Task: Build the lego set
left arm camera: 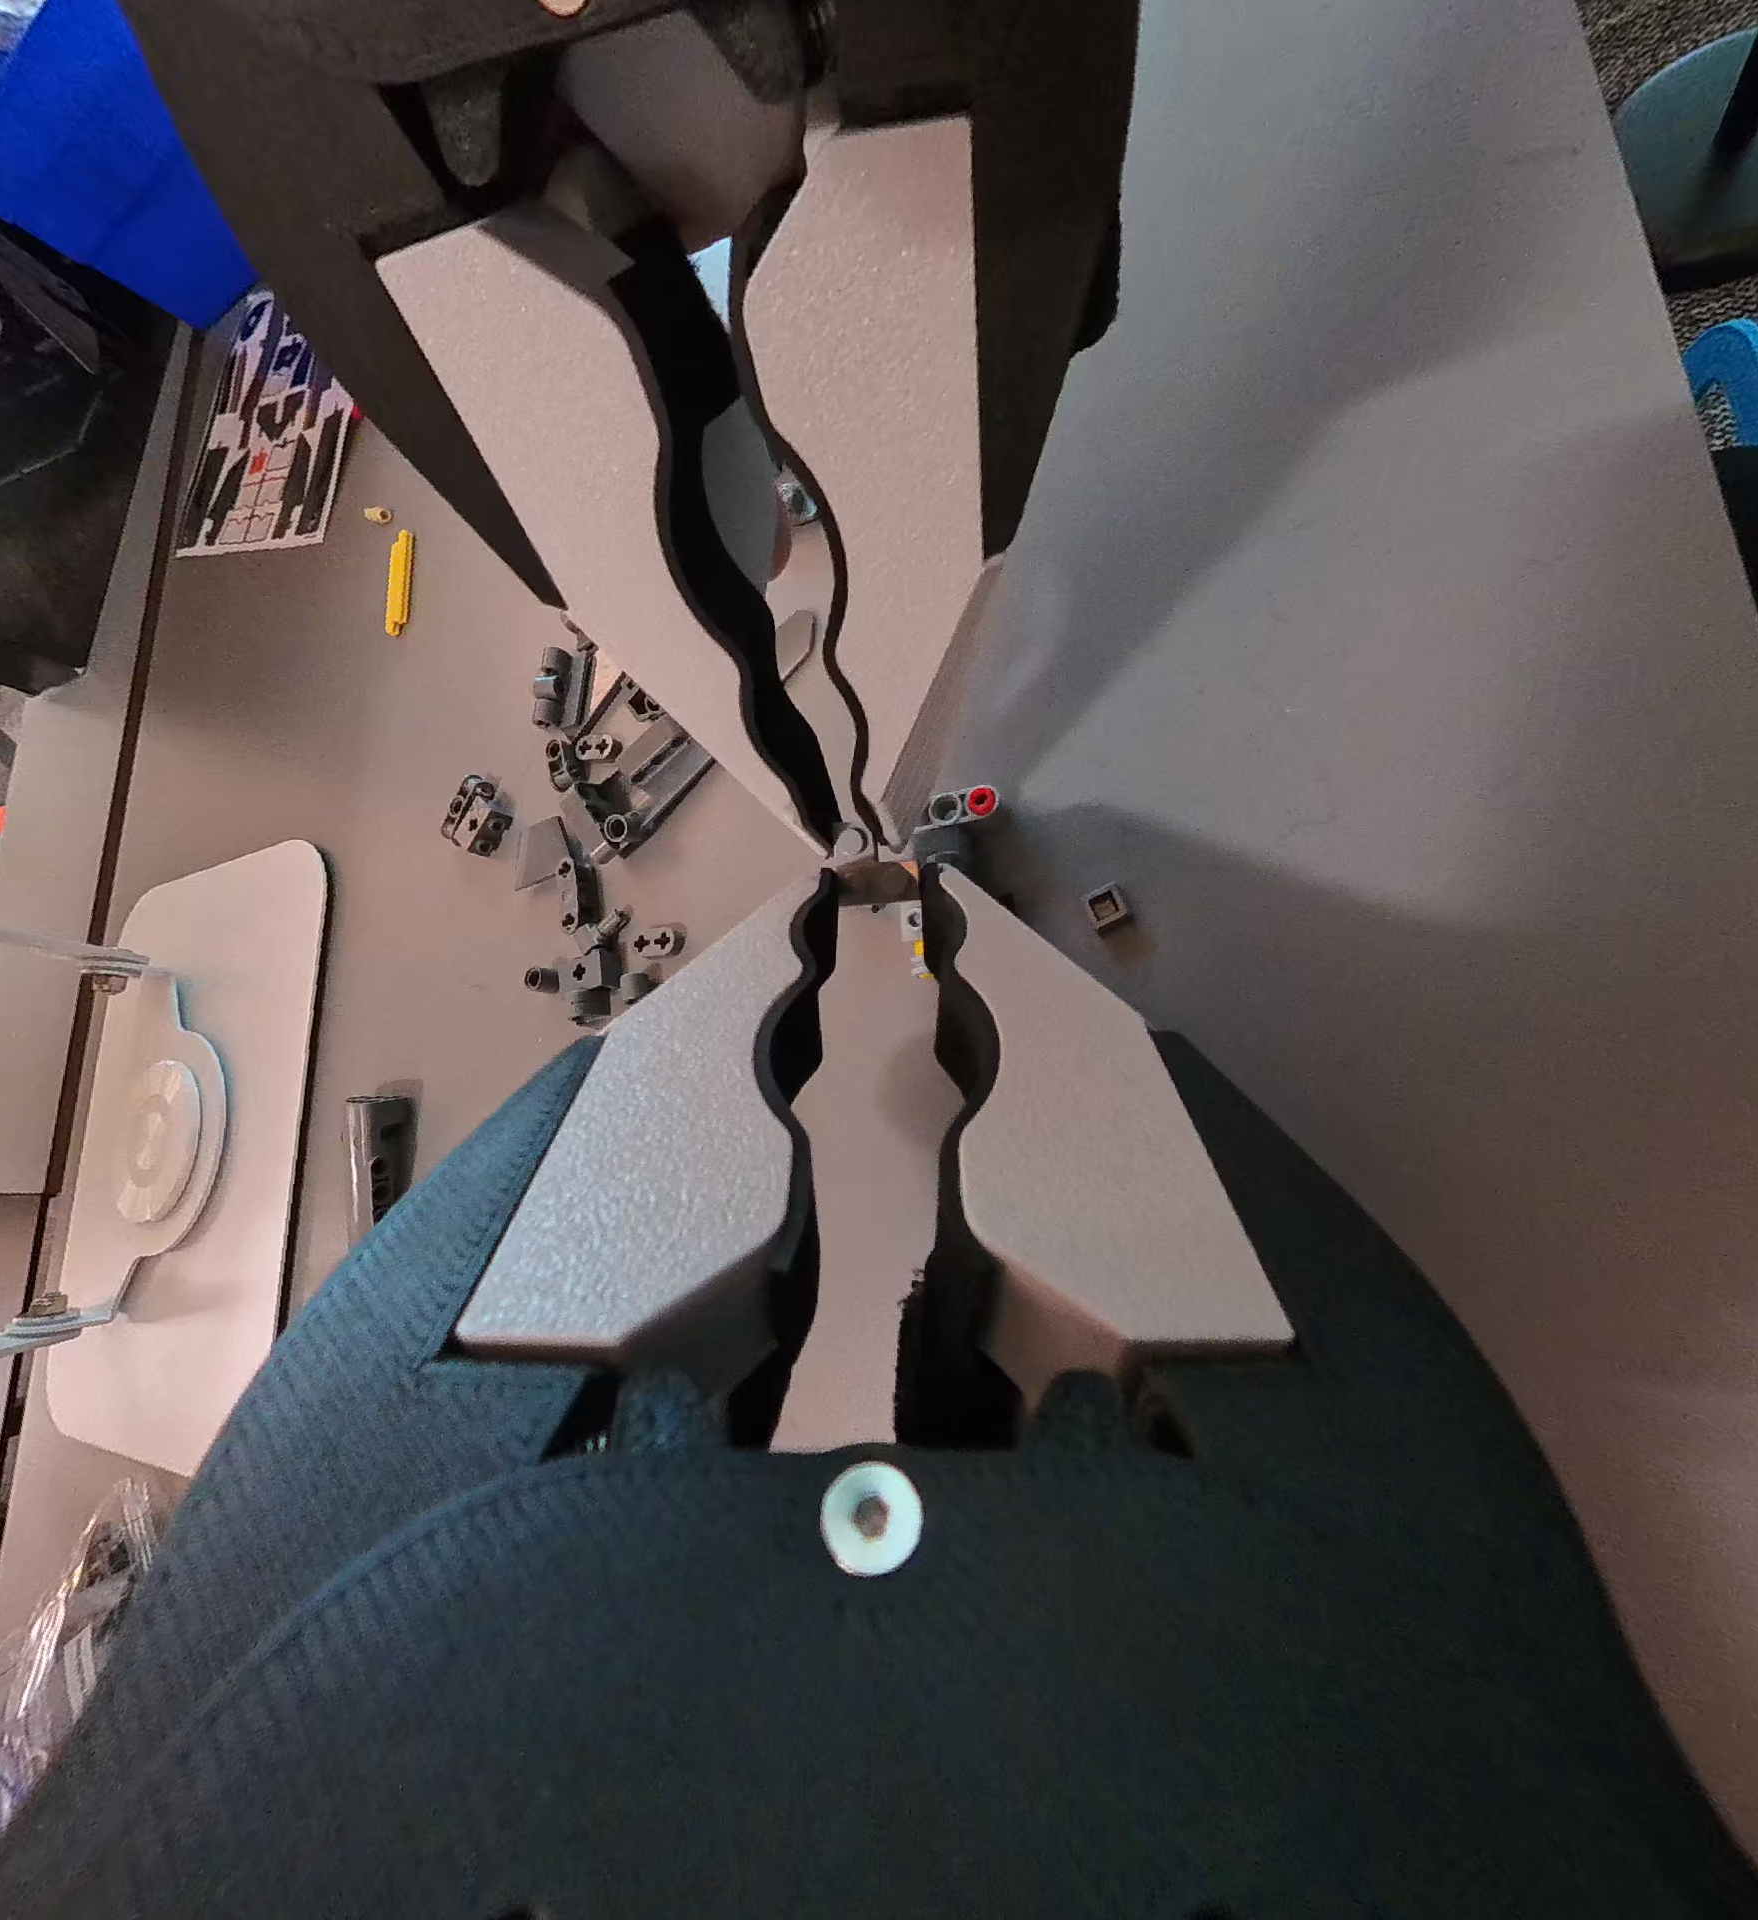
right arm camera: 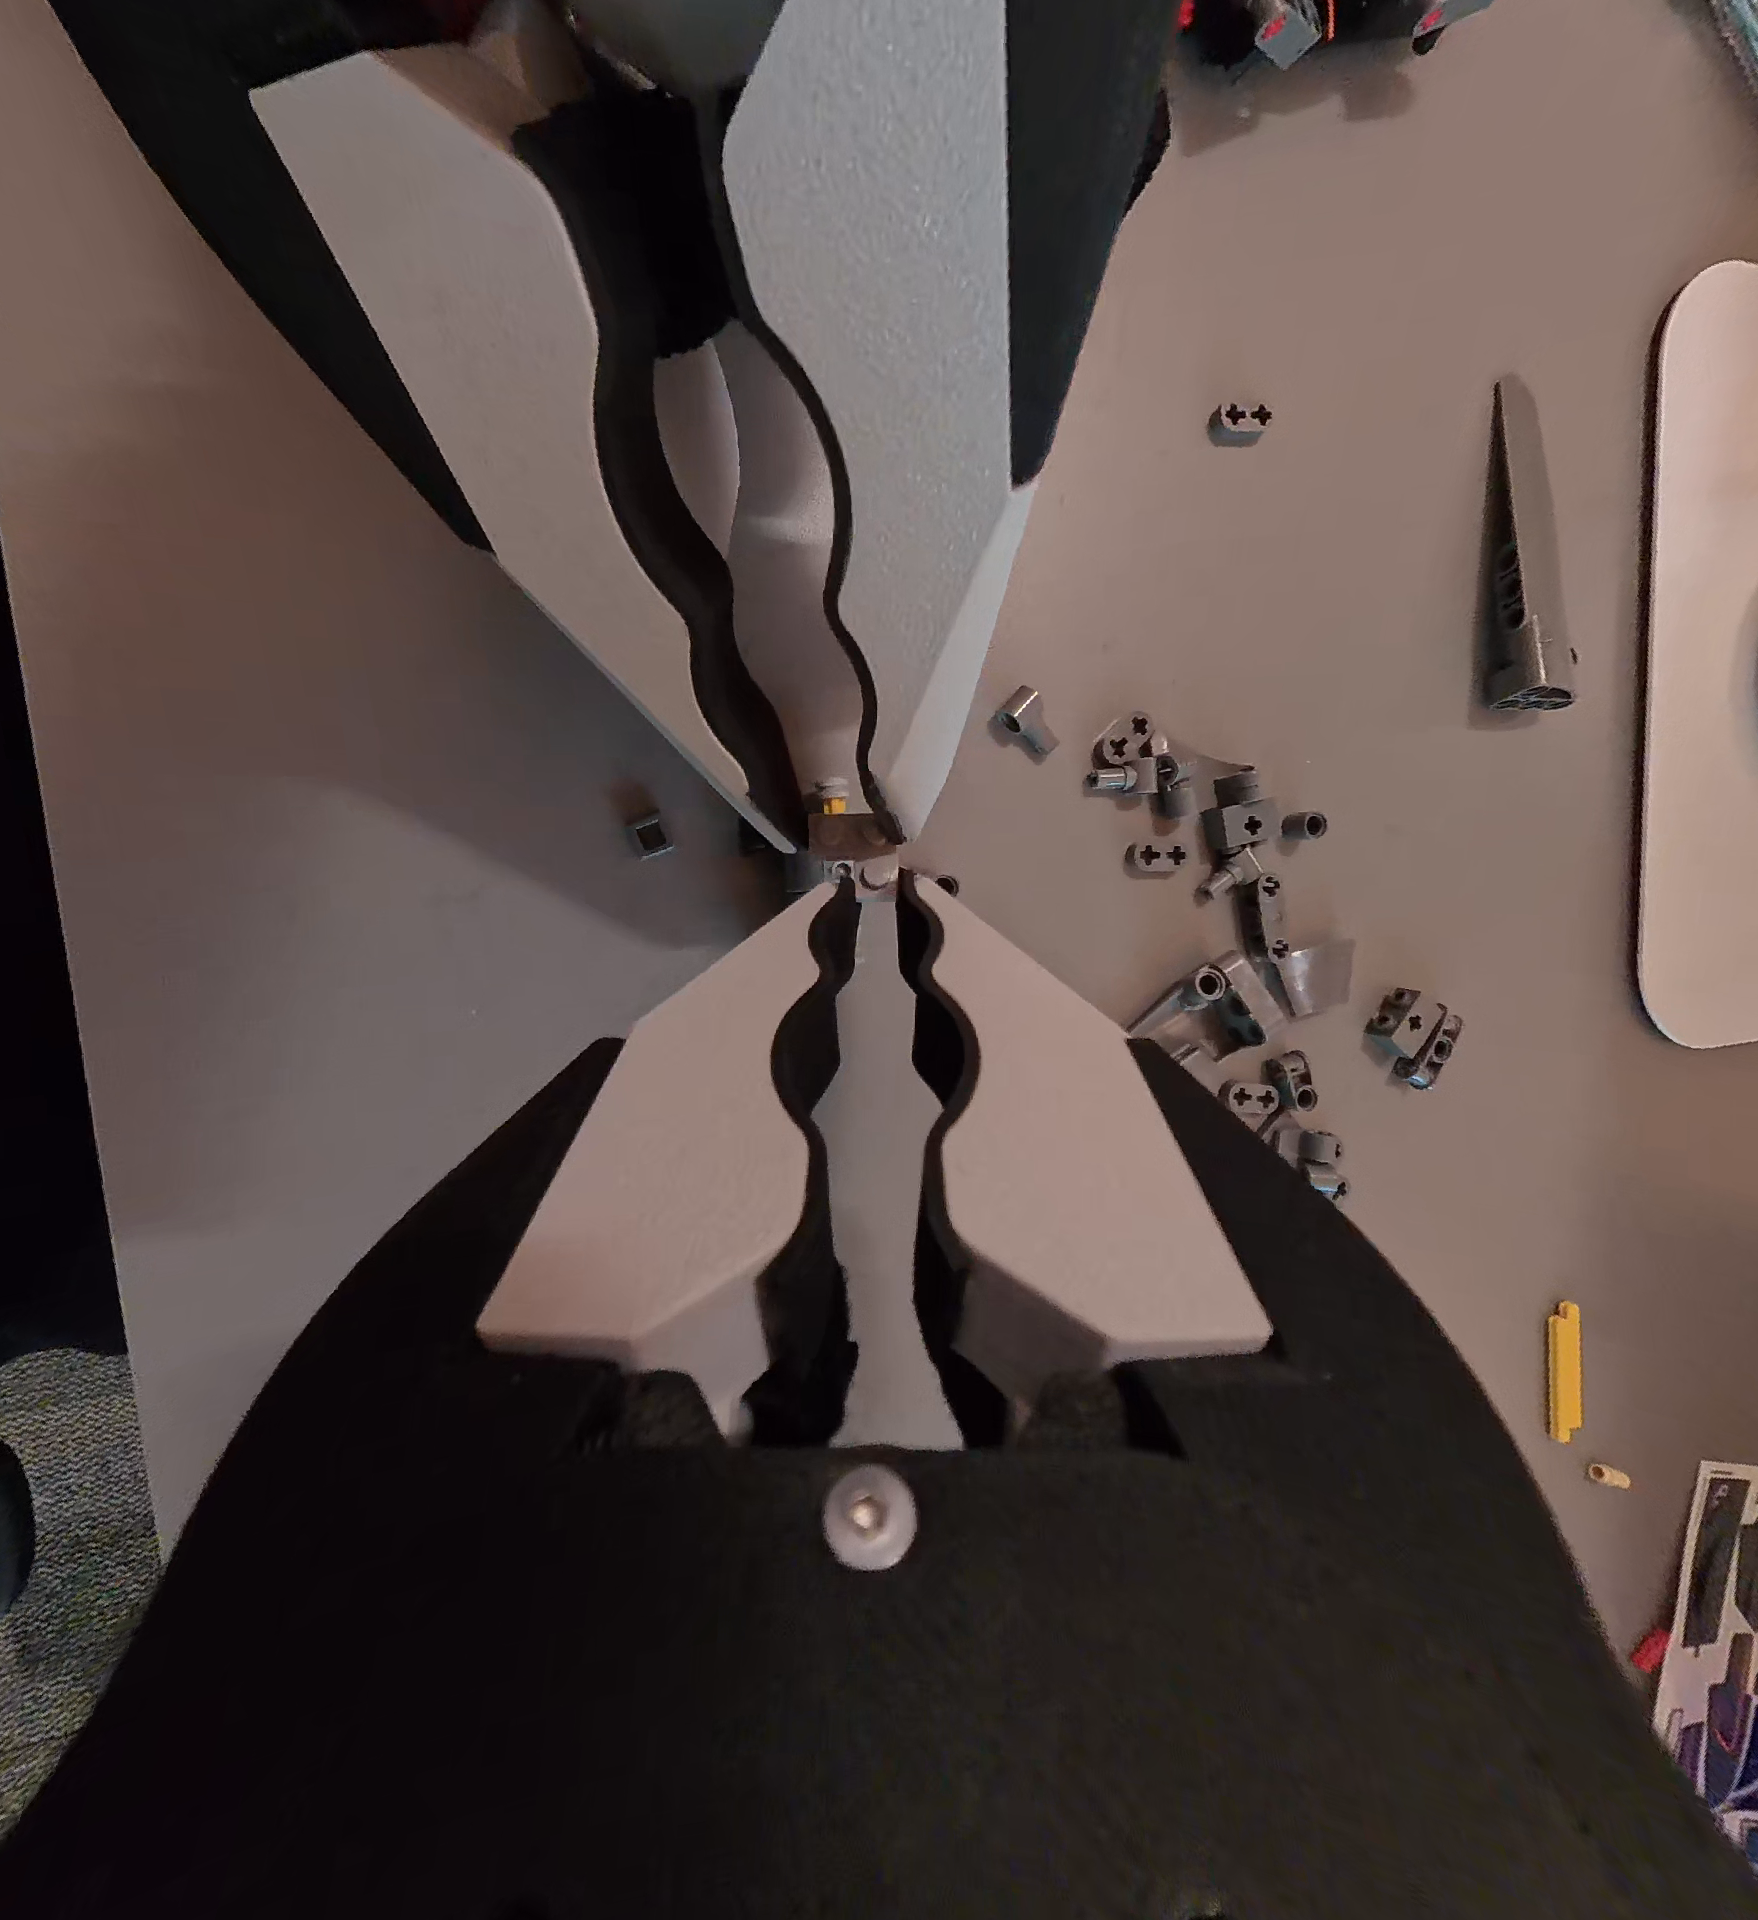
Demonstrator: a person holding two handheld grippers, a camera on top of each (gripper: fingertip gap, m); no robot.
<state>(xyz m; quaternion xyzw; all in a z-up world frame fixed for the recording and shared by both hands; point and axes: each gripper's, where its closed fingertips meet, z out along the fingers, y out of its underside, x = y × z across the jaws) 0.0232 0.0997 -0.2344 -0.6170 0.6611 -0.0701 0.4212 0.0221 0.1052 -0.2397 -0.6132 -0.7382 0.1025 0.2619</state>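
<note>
Grey tabletop (left arm camera: 1374, 623) fills both wrist views, strewn with small grey building pieces. The two grippers meet tip to tip over it, pointing at each other from opposite sides.

Left gripper (left arm camera: 875, 881) comes in from the near edge of its view with its jaws narrowly parted — clamped on a dark brown brick (left arm camera: 870, 878), a pad against each end. Right gripper (right arm camera: 862, 891) faces it, jaws almost together, pinching a light grey studded plate (right arm camera: 859, 871) that touches the brown brick. Just right of the tips in the left view sits a grey connector (left arm camera: 948, 821) with a red pin (left arm camera: 980, 800); whether it is joined to the held pieces cannot be told.

A loose pile of grey pieces (left arm camera: 584, 831) lies left of the tips, a small dark square tile (left arm camera: 1107, 906) to the right. Farther left lie a yellow bar (left arm camera: 399, 582), a sticker sheet (left arm camera: 267, 457) and a white stand base (left arm camera: 200, 1122).
</note>
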